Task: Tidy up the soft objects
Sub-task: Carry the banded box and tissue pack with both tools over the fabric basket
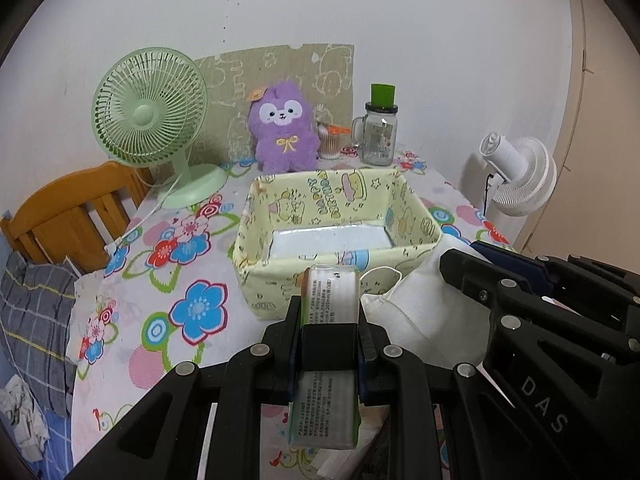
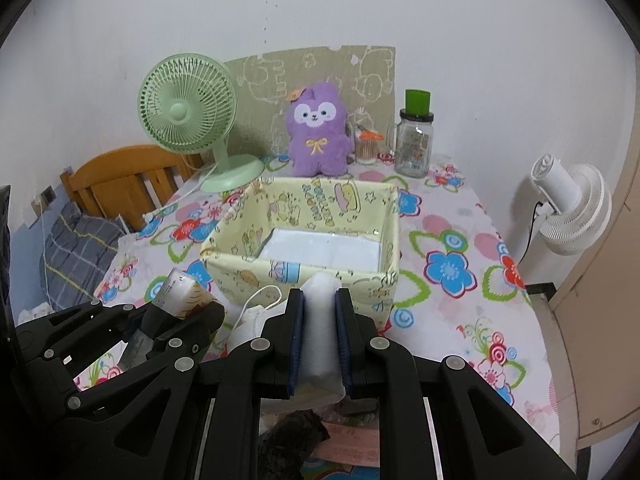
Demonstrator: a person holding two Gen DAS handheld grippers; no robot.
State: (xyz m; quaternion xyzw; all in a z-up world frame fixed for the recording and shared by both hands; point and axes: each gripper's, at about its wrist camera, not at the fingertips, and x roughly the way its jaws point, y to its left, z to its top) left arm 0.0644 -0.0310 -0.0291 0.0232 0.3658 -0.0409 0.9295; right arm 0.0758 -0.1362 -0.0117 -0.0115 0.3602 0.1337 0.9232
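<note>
Left wrist view: the left gripper [image 1: 329, 338] has its jaws pinched on a tissue pack [image 1: 330, 300], a clear-wrapped packet with printed text that sticks out ahead of the fingers and back under them. Just beyond the pack's front end stands a yellow fabric box [image 1: 256, 240] with cartoon prints and a pale floor, nothing visible inside. To the right, the right gripper [image 1: 460, 268] grips a white cloth bundle [image 1: 416, 304]; a thin white loop of string lies at the bundle's top edge. The table [image 1: 192, 264] carries a flowered cloth. At its far edge: 1 green fan [image 1: 150, 108], 1 purple plush toy [image 1: 283, 128], 1 jar with a green lid [image 1: 380, 136]. A white fan [image 1: 520, 176] stands off the table's right side, a wooden chair [image 1: 80, 208] off its left.

Right wrist view: the right gripper [image 2: 320, 340] has its jaws pressed on the white cloth bundle [image 2: 320, 320], which bulges out in front of the pads, close to the box's [image 2: 304, 276] near wall. The left gripper [image 2: 188, 320] shows at lower left, the tissue pack [image 2: 180, 292] protruding from it. The plush toy [image 2: 318, 132] sits behind the box.
</note>
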